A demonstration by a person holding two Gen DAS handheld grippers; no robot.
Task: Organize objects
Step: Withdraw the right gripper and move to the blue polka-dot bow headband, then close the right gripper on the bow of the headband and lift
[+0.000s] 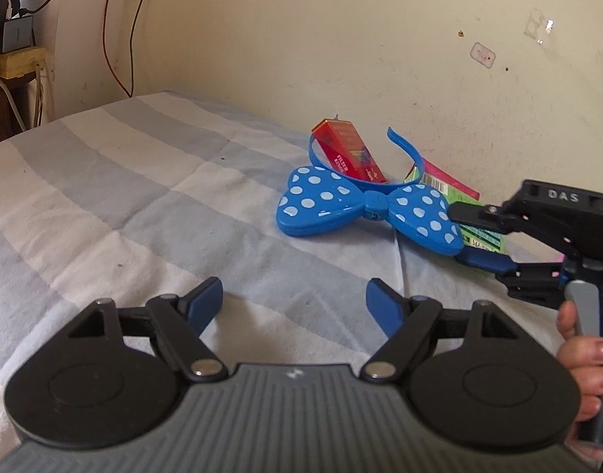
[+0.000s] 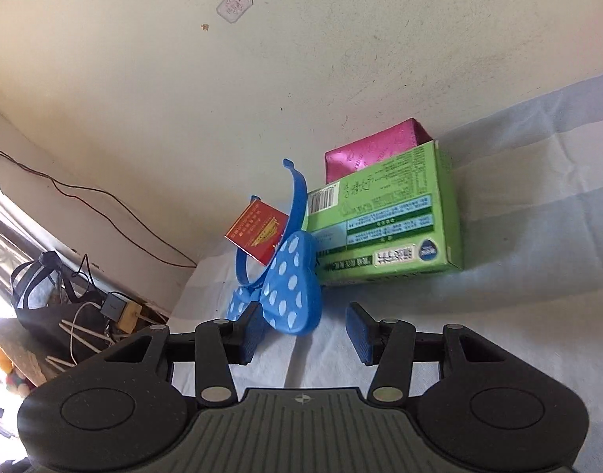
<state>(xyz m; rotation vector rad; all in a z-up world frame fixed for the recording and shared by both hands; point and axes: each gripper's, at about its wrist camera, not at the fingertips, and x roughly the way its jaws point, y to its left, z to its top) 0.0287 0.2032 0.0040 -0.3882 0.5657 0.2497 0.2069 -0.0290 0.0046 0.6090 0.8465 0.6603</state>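
A blue headband with a white-dotted bow (image 1: pixel 364 205) lies on the checked bed sheet (image 1: pixel 143 197) close to the wall. A red box (image 1: pixel 348 149) rests inside its band. Behind the bow a green box (image 2: pixel 384 224) stands on edge with a pink packet (image 2: pixel 372 149) behind it. My left gripper (image 1: pixel 295 303) is open over bare sheet, short of the bow, with nothing between its fingers. My right gripper (image 2: pixel 305 335) comes in from the right, open. One wing of the bow (image 2: pixel 297 295) sits just at its fingertips, and the pads are not pressing on it. In the left wrist view the right gripper (image 1: pixel 461 236) is at the bow's right wing.
The cream wall (image 1: pixel 340 39) stands right behind the objects. Off the bed's left edge are a dark bag (image 2: pixel 41 295), cables and a power adapter (image 2: pixel 114 305). A person's hand (image 1: pixel 585 362) holds the right gripper's handle.
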